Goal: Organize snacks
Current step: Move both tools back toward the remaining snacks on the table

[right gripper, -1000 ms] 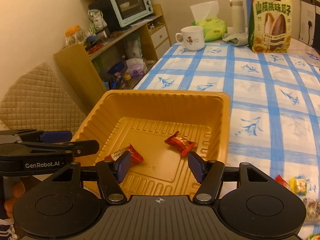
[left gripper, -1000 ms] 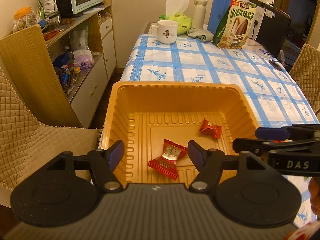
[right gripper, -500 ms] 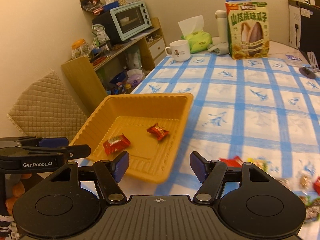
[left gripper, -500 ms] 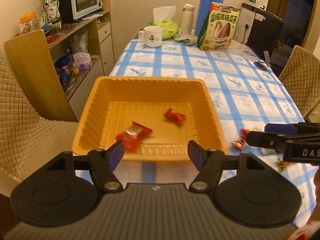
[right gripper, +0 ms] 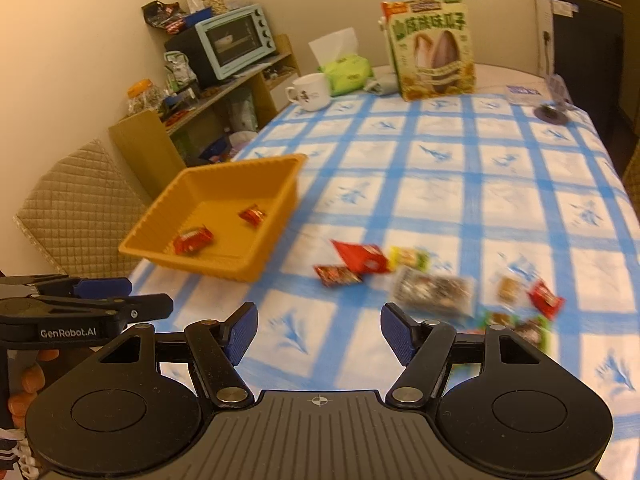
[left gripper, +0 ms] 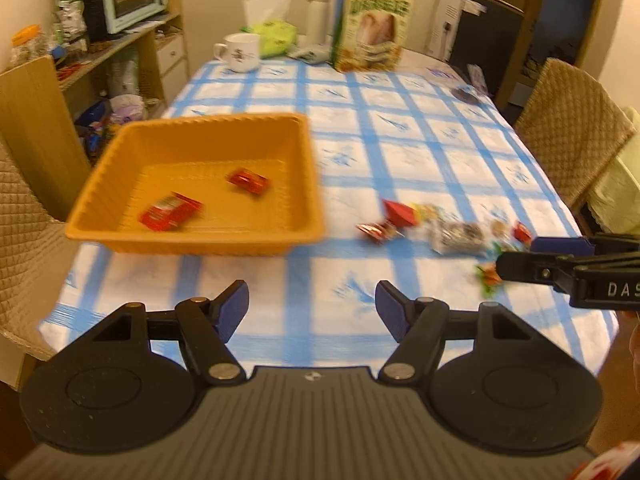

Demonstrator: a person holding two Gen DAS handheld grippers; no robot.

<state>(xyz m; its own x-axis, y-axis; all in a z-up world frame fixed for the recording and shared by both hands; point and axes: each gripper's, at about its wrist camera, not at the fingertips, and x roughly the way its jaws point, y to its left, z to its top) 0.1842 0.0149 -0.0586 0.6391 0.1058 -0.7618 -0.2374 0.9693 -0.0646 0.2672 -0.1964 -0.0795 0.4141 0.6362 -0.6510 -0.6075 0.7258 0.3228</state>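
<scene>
An orange tray (left gripper: 192, 236) (right gripper: 160, 256) sits on the blue-checked tablecloth near the table's left front. Two red wrapped candies (left gripper: 170, 214) (right gripper: 192, 240) lie inside it. Several loose snacks (left gripper: 400, 220) (right gripper: 360, 258) are scattered on the cloth right of the tray, among them a clear packet (right gripper: 434, 292). My left gripper (left gripper: 312, 308) is open and empty, over bare cloth in front of the tray. My right gripper (right gripper: 316, 330) is open and empty too, just short of the snack pile. Each gripper shows at the side of the other's view.
At the table's far end stand a white mug (left gripper: 240, 52), a green tissue pack (right gripper: 346, 72), a white flask (left gripper: 318, 10) and a sunflower-seed bag (right gripper: 434, 46). A quilted chair (left gripper: 572, 136) is on the right, another (right gripper: 76, 208) on the left. Shelves with a toaster oven (right gripper: 236, 40) line the left wall.
Both grippers have pulled back from above the tray toward the table's front and shifted right. The tray now lies ahead and left, and the loose snacks have come into view.
</scene>
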